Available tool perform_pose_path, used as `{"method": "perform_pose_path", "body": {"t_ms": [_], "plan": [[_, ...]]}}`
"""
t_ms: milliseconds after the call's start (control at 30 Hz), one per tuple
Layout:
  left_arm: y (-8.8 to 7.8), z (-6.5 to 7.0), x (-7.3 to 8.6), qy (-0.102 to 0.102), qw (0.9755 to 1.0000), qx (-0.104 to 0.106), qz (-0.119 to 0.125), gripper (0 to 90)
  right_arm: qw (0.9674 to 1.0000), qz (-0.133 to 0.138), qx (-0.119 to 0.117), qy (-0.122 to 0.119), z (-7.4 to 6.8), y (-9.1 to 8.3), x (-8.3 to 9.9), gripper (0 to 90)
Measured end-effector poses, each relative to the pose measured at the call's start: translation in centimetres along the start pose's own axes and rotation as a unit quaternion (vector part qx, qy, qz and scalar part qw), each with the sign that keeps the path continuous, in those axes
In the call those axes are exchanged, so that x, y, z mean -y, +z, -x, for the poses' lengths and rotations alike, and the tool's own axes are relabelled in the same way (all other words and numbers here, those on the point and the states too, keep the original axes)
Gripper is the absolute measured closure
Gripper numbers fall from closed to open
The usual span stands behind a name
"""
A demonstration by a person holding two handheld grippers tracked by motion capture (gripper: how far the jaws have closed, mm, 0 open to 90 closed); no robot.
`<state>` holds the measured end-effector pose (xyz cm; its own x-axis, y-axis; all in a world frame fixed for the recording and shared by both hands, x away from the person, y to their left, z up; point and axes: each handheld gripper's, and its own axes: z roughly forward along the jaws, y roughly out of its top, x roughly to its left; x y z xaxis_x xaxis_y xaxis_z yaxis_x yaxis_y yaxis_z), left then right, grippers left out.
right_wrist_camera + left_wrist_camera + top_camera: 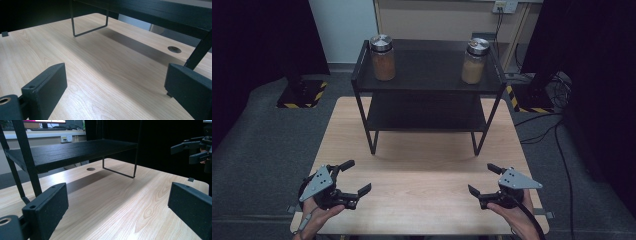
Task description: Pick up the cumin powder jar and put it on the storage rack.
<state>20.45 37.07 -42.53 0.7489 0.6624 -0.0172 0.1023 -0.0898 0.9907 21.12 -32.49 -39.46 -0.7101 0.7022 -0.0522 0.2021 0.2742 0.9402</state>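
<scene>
On grey carpet, walled by dark curtains, stands a pale wood-grain table (422, 195) carrying a black two-tier metal shelf rack (427, 112) at its far half, long axis running left to right. Two glass jars with silvery lids stand upright on the top shelf: an orange-filled jar (383, 57) far left, a tan-filled jar (474, 61) far right. Near the front edge, the left gripper (357, 176) and right gripper (481, 179) hover well apart, jaws spread wide, empty, angled inward.
</scene>
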Motion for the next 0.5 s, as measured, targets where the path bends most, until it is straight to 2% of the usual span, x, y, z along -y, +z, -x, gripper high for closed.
{"method": "perform_pose_path", "body": {"t_ms": [233,500], "plan": [[-0.1,0.0,0.0,0.002,1.0,-0.003,0.003,1.9,1.0,0.002,0.006,0.003,0.0,-0.3,1.0,4.8],[-0.4,0.0,0.1,0.001,0.9999,-0.009,0.008,2.0,0.9996,0.021,0.019,0.007,-0.3,-1.5,1.9,4.8]]}}
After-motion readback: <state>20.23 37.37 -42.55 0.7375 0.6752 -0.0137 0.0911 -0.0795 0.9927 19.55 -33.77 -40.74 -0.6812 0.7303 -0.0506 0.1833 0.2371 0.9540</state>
